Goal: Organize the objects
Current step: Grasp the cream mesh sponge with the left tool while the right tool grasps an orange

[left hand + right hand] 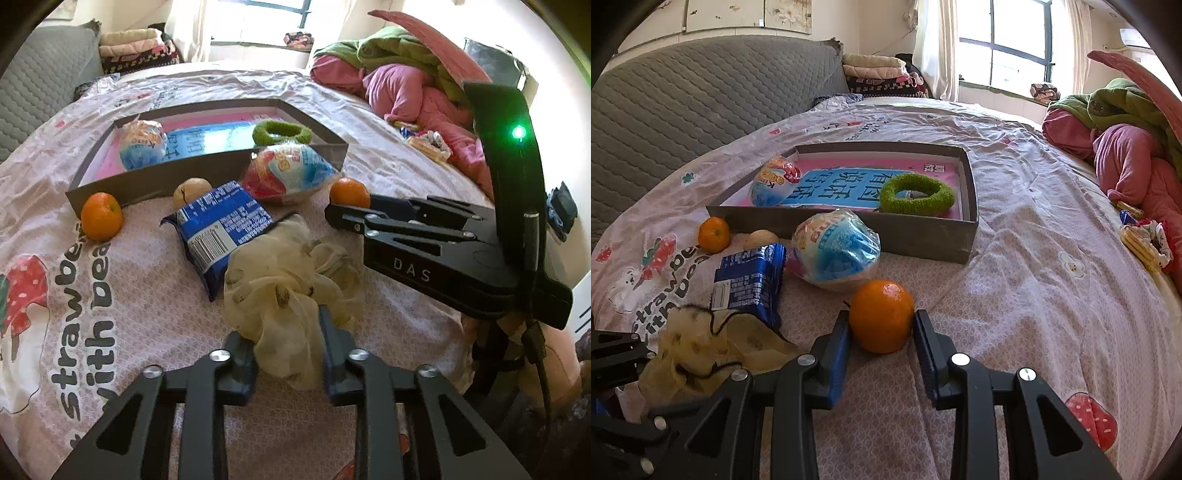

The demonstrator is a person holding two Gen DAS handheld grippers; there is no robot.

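**Materials and surface finish**

Matt black plastic on left gripper (288,354) and right gripper (882,343); bright metal screw heads. Sheer, crinkled cream fabric scrunchie (291,291). Dimpled, semi-gloss orange (881,320). Glossy blue foil packet (750,284). Matt grey cardboard box (846,225). Fuzzy green ring (916,195). Printed cotton-like bedsheet (1034,280).

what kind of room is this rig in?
Almost certainly a bedroom. The work surface is a bed with a printed sheet and a grey quilted headboard. Folded blankets are stacked by the curtained window, and crumpled bedding is piled on the far side.
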